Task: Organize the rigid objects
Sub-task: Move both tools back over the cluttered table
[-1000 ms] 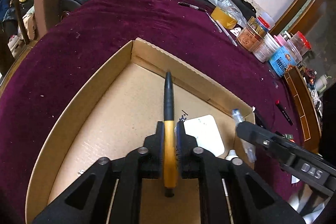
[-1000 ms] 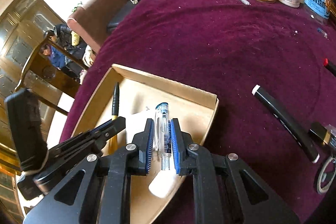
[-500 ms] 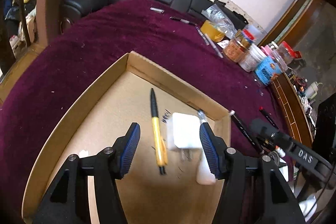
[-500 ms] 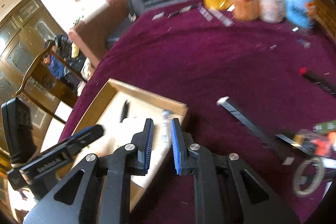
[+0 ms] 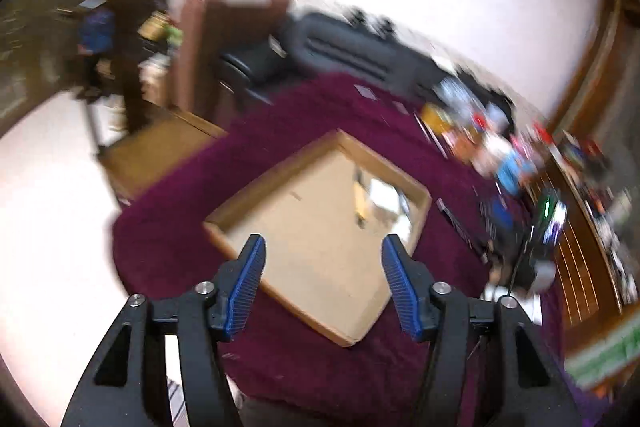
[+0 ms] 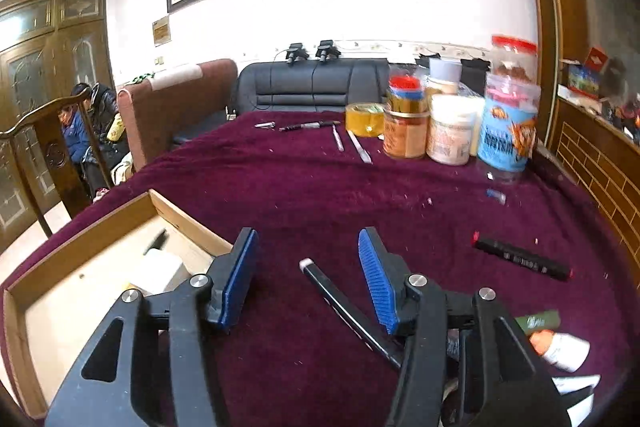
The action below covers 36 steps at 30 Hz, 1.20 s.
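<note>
A shallow cardboard box lies on the purple tablecloth. In the blurred left wrist view it holds the yellow pen and a white adapter. My left gripper is open and empty, high above the box's near side. My right gripper is open and empty, low over the cloth just right of the box. A black marker with a white tip lies between its fingers on the cloth. A second black marker lies to the right.
Several jars and tubs, a tape roll and pens stand at the table's far side. A small white bottle lies at the near right. Chairs and a black sofa stand beyond the table.
Both grippers released their pens into the box. The left one opened and pulled up and back. The right one opened and swung right over the white-tipped marker.
</note>
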{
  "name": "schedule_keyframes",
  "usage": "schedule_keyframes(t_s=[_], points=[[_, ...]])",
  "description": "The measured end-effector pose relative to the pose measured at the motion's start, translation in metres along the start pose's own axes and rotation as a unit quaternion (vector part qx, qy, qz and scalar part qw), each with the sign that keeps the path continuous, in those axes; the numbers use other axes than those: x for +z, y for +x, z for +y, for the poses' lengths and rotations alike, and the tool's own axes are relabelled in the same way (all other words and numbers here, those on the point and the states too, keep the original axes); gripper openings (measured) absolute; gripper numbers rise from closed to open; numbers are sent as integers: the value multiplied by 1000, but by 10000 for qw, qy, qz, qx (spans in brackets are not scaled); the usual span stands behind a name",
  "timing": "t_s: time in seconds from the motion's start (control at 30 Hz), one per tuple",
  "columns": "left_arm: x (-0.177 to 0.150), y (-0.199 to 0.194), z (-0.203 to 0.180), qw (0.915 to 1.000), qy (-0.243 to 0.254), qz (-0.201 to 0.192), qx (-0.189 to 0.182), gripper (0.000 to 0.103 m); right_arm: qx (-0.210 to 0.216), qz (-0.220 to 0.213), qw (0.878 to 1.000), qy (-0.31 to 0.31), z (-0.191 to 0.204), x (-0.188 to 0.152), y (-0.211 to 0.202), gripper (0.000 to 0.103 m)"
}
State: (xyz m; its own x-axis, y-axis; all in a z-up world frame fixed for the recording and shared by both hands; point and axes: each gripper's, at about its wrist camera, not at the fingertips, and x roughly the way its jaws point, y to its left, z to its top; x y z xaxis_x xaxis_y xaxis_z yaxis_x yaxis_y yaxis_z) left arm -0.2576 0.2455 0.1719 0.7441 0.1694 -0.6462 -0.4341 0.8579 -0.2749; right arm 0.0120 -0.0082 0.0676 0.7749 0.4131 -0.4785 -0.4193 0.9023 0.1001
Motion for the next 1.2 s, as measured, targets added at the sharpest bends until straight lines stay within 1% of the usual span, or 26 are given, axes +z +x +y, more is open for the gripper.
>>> schedule_keyframes(t_s=[0.03,0.07,0.1,0.13,0.2,0.27,0.3,0.4,0.53,0.7,0.77,0.87,0.97,1.03,1.07,1.1,1.13,1.17,1.2], points=[[1,-16,0,9997,-139,-178,129,59,9,-96,10000,8,-3,1,-5,51],[2,-30,-1,9990,-241,-314,214,59,-227,-361,9991,-33,-10,0,-11,51],[2,-41,-2,9984,-286,-412,263,59,-451,-472,9979,-59,-14,-1,-13,52],[2,-52,-9,9978,-277,-511,320,59,-516,-490,9975,5,-19,-2,-12,55],[-3,-74,-23,9965,-136,-702,444,59,-507,-297,9980,217,-28,-3,-4,56],[-13,-93,-42,9942,121,-877,603,59,-414,-32,9988,268,-28,-4,5,56],[-17,-98,-47,9935,212,-911,649,59,-424,13,9988,246,-27,-5,6,56],[-28,-117,-63,9914,430,-999,723,59,-537,-45,9985,137,-25,-6,4,56],[-36,-138,-76,9882,643,-1105,844,59,-579,-8,9982,157,-27,-9,3,56],[-37,-144,-86,9862,838,-1186,797,60,-596,124,9979,206,-35,-11,5,56],[-35,-137,-88,9869,847,-1154,748,69,-593,161,9978,257,-36,-11,4,56],[-29,-111,-89,9908,828,-908,570,69,-486,173,9978,419,-39,-7,0,56],[-17,-60,-95,9964,714,-418,185,69,-296,-214,9971,669,-48,9,-25,56],[-14,-22,-103,9975,709,-38,-72,69,-119,-487,9961,731,-59,22,-51,56],[-13,-2,-110,9969,756,153,-169,69,3,-544,9950,842,-68,27,-63,59],[-13,18,-117,9957,822,348,-248,69,185,-589,9931,994,-81,31,-78,64],[-13,43,-128,9933,910,599,-385,69,299,-611,9918,1082,-94,34,-91,78],[-15,57,-134,9916,961,729,-474,69,253,-601,9920,1084,-107,34,-102,83],[-17,75,-145,9889,1043,890,-577,69,66,-546,9939,952,-118,33,-110,83]])
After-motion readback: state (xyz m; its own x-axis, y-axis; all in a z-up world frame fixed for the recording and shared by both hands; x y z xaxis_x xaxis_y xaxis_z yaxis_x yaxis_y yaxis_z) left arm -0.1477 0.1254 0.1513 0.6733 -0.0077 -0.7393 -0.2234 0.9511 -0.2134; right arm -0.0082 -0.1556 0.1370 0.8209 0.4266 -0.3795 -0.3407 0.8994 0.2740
